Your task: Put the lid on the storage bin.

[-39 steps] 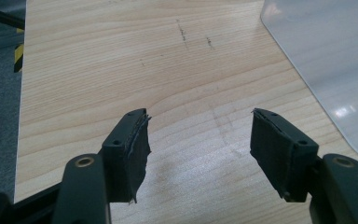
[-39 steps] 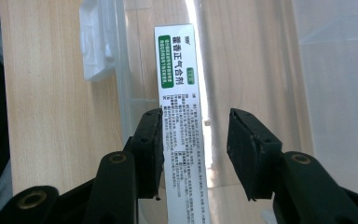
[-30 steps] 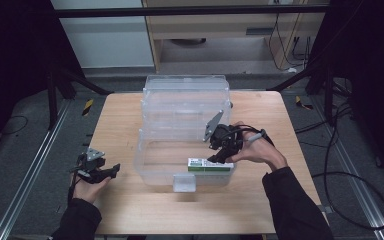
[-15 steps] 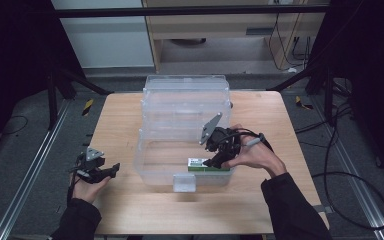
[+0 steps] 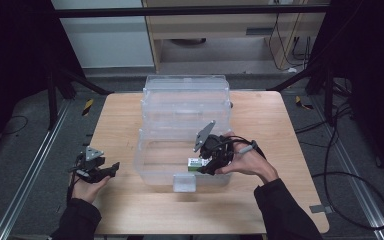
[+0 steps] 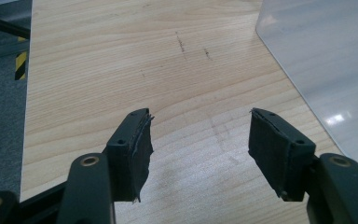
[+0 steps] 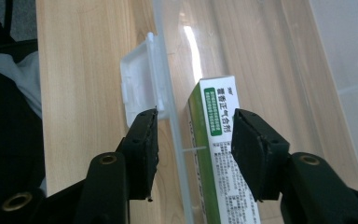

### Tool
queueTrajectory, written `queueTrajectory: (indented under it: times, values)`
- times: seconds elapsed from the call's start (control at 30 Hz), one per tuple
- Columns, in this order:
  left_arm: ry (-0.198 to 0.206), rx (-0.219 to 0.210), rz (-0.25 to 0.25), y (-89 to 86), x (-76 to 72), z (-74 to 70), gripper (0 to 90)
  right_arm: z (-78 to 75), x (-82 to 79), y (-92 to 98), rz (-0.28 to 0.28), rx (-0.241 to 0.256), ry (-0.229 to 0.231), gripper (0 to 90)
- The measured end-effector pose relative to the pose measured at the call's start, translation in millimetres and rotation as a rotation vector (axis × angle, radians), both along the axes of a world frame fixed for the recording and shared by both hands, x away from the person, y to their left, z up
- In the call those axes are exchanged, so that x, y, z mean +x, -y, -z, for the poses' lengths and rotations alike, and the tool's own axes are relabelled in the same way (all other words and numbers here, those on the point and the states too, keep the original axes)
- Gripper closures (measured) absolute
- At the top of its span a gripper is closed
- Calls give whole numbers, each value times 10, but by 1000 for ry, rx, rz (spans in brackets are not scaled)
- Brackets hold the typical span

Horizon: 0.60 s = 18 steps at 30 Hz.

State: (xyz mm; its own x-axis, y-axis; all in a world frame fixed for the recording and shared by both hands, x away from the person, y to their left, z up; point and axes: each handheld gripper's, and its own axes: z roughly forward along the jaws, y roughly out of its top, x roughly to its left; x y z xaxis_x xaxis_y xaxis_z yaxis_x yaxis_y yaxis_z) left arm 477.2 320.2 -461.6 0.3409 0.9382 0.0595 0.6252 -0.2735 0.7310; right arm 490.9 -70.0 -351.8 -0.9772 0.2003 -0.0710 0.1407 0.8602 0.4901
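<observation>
- High view: one clear plastic bin (image 5: pixel 182 125) stands on the desk (image 5: pixel 265 115) with its lid swung open toward the far side; one green-and-white carton (image 5: pixel 198 163) lies inside, against the near wall and right of the bin's single white latch (image 5: pixel 184 183). The right gripper (image 5: pixel 211 165) reaches down into the bin at the carton. The left gripper (image 5: pixel 109 170) rests apart on the desk, left of the bin, holding nothing.
- Left gripper view: two black fingers (image 6: pixel 133 144) stand spread wide over bare wood, with nothing between them; a corner of the bin (image 6: pixel 326 70) shows at upper right.
- Right gripper view: the fingers (image 7: pixel 251 144) are spread; one hangs outside the bin's near wall (image 7: pixel 170 116) just below the latch (image 7: pixel 137 86), the other lies over the carton (image 7: pixel 216 140), so wall and carton both sit in the gap.
- Handling note: to take the carton cleanly, the outer finger should probably come inside the wall before closing, otherwise the grip would likely clamp the plastic as well; close across the carton's narrow faces and lift straight up, clear of the rim.
- Count: one bin, one latch, one carton, two grippers
</observation>
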Motion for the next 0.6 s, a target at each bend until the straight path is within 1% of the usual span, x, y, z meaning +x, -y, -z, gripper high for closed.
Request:
queueTrajectory:
  times: [0.03,0.17,0.3,0.37,0.47,0.53,0.6]
  values:
    - [0,-2,-3,-1,1,1,393,11,-3,-9,-3,7,-6,527]
    - [2,1,-15,-13,-1,-5,417,87,-7,-43,-12,3,-23,542]
    - [20,4,-19,-10,-12,-33,447,186,-8,-76,-21,-12,-44,567]
    - [26,4,-14,-7,-13,-37,465,233,-12,-94,-22,-23,-45,574]
    - [35,5,-14,-12,-15,-38,494,272,-2,-107,-16,-23,-49,578]
    - [41,5,-17,-16,-17,-40,507,290,7,-121,-20,-16,-58,577]
    - [45,4,-16,-22,-17,-45,517,318,8,-145,-23,-21,-67,578]
